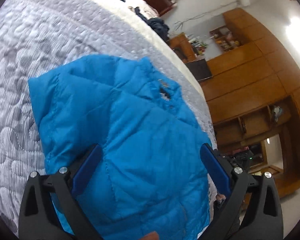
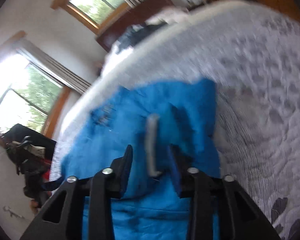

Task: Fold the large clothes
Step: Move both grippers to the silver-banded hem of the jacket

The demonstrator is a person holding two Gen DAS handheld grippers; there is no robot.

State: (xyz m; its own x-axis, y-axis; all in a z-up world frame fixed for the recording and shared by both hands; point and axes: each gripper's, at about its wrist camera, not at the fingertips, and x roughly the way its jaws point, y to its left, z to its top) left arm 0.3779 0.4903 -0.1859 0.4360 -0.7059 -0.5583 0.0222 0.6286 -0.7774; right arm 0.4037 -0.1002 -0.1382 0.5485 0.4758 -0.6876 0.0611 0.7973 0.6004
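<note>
I see the jacket [image 1: 130,136] on the bed [image 1: 30,60] between my wide left fingers [image 1: 86,170], and my right fingers [image 2: 128,164] stand narrow around its fold.

Jacket [image 1: 126,132] lies on the bed [image 1: 30,64], near its right edge in the left wrist view. A heap of clothes [image 1: 158,27] lies at the far end of the same edge. Wardrobe [image 1: 256,76] stands beyond that edge. Windows [image 2: 26,92] behind the opposite side.
</note>
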